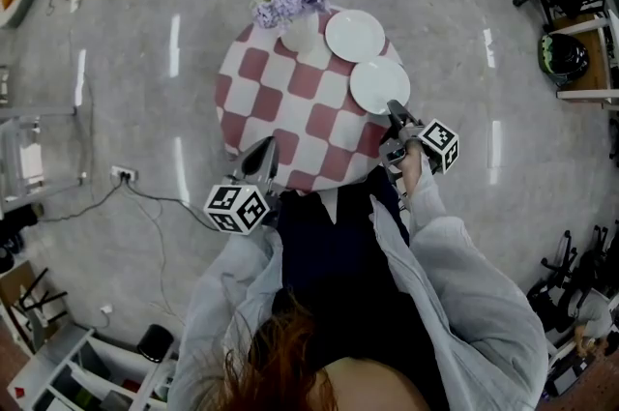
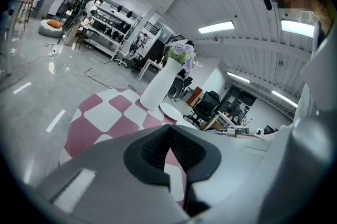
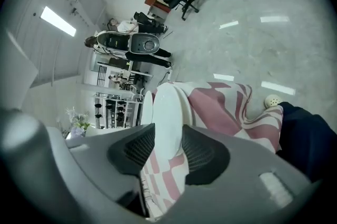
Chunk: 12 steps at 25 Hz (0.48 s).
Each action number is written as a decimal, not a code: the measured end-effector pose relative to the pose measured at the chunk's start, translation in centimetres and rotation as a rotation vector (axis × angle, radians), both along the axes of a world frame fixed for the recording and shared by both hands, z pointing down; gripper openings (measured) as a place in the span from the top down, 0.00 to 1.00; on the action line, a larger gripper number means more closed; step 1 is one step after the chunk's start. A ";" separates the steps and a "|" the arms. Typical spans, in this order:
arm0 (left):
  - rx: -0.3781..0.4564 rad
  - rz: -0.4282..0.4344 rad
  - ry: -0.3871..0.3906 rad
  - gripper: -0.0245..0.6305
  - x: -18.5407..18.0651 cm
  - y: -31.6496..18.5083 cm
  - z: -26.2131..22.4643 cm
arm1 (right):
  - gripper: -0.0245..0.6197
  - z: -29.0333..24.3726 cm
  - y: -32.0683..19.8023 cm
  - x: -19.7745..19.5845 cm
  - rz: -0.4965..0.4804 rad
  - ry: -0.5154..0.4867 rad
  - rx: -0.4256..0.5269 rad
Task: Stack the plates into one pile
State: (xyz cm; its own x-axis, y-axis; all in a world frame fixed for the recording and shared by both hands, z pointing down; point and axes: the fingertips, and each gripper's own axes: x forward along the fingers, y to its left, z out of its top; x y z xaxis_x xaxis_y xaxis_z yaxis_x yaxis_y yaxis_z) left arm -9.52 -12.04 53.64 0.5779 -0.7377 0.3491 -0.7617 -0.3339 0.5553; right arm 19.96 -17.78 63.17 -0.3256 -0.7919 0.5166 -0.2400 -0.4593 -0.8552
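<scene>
Plates (image 1: 355,36), round, plain white, unstacked

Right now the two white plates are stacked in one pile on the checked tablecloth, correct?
No. The far plate and the near plate lie side by side on the checked tablecloth, not stacked; the head view shows it.

Pale grey jacket (image 1: 455,303), long sleeves; dark navy top (image 1: 338,254) under it. Left claw (image 1: 263,151), right claw (image 1: 395,109): grey shells, black ribbed pads (image 2: 158,149), black-white marker cube (image 1: 237,208) each.
</scene>
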 end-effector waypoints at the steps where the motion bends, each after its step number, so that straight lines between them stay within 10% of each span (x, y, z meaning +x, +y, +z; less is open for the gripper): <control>1: 0.000 -0.001 0.000 0.95 0.0 0.1 0.0 | 0.70 0.0 -0.1 -0.1 0.007 -0.008 -0.007; 12: 0.004 0.009 0.004 0.95 -0.2 0.6 0.2 | 0.30 -0.6 -2.2 -0.7 0.032 -0.026 -0.087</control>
